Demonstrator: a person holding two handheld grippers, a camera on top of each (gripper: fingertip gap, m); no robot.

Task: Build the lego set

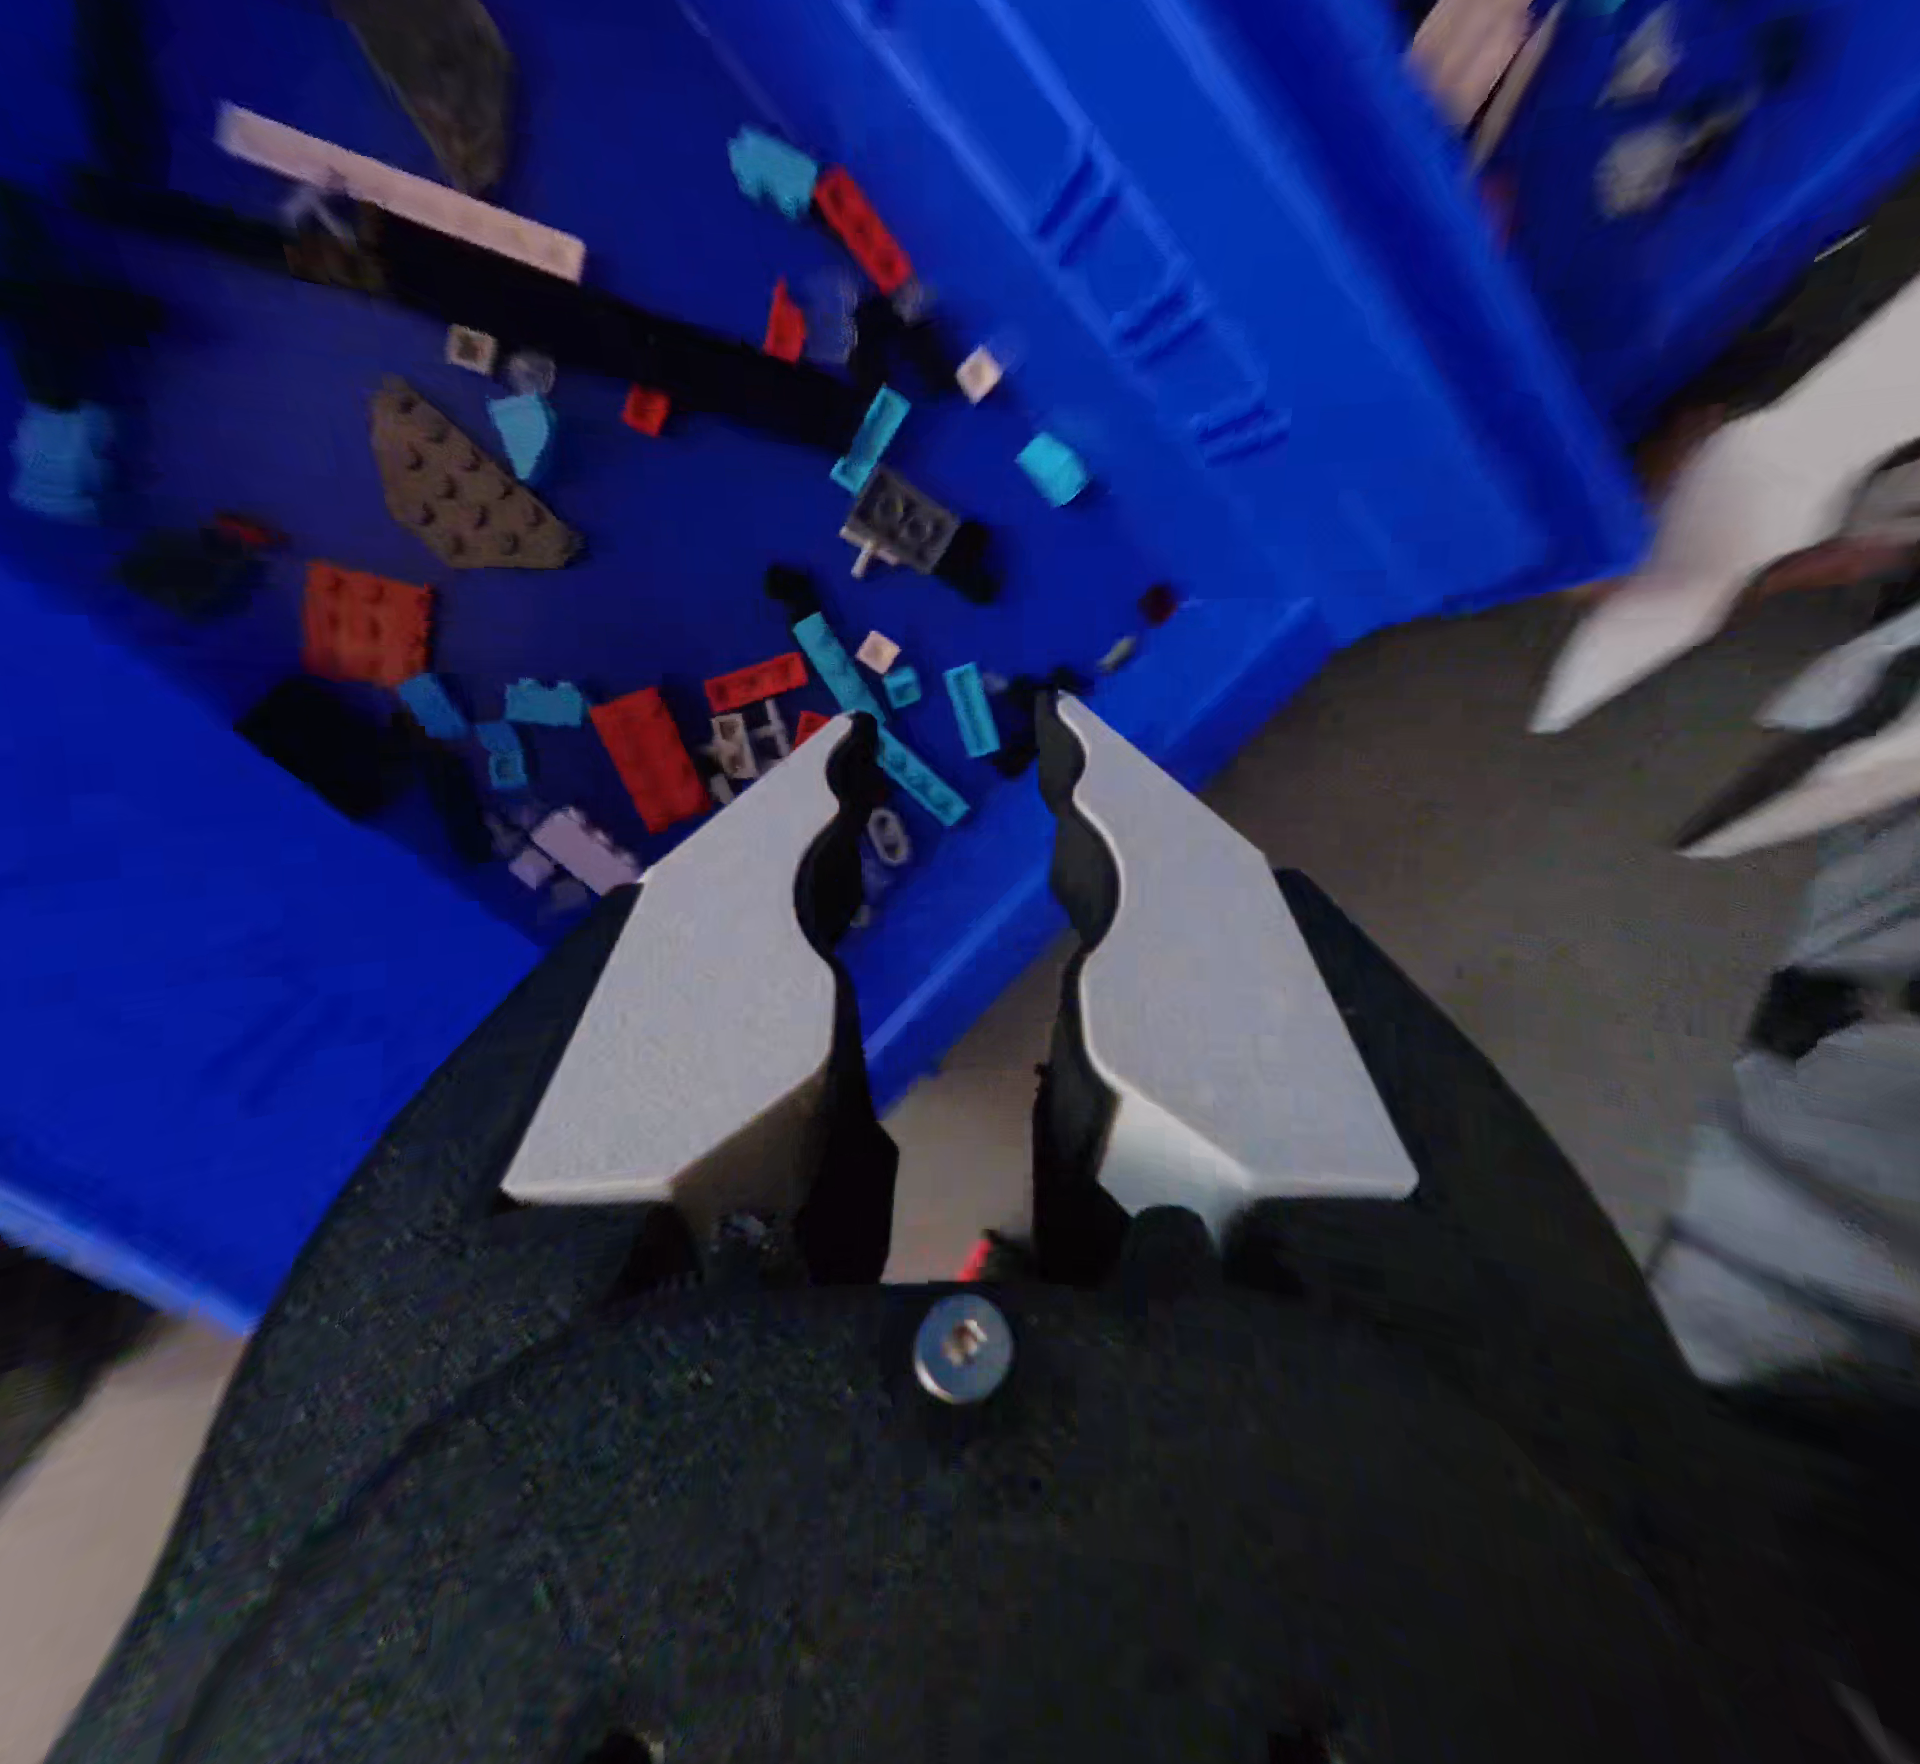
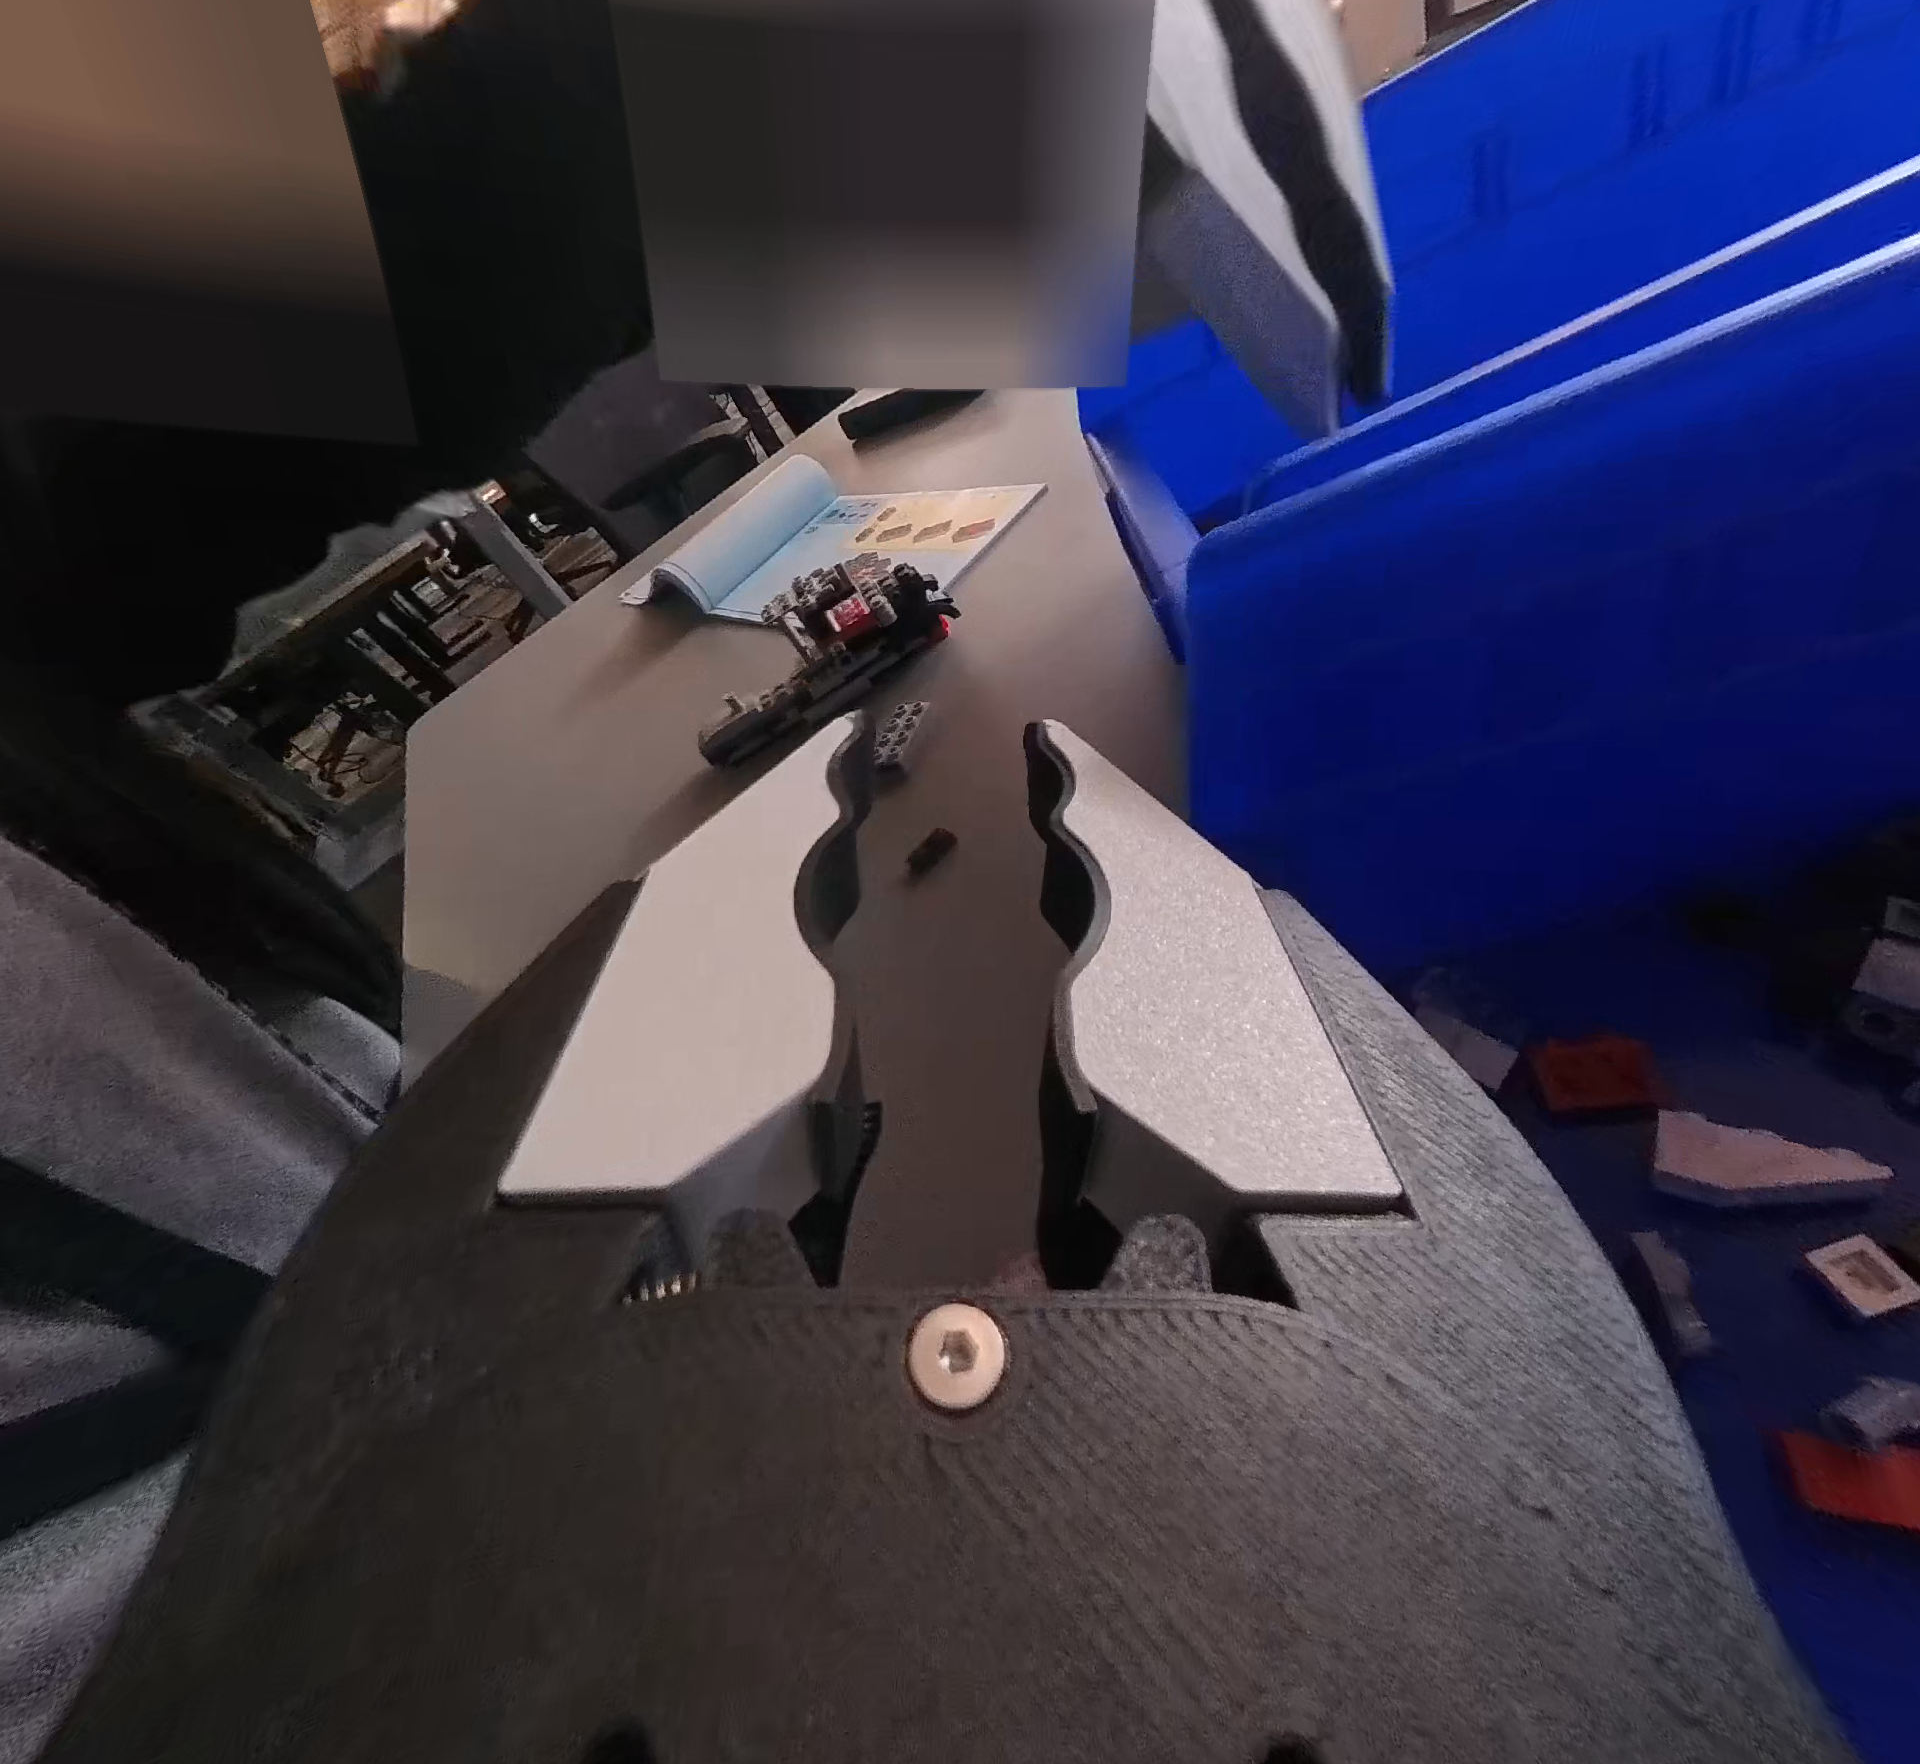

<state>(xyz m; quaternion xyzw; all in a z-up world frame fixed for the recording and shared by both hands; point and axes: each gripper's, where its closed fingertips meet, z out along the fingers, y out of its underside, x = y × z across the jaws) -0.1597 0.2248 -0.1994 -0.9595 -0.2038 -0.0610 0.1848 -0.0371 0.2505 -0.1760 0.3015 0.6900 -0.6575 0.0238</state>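
Observation:
In the left wrist view my left gripper is open and empty, held above the near corner of a blue bin that holds several loose lego pieces: red bricks, teal plates, a dark wedge plate and long black pieces. In the right wrist view my right gripper is open and empty above the grey table. A small dark piece lies on the table between its fingers. A partly built dark lego model and a small studded plate lie just beyond the fingertips.
An open instruction booklet lies behind the model. Blue bins stand at the right of the table; one low at right holds more loose pieces. A second bin with pieces shows at top right of the left view. A person's grey sleeve is at left.

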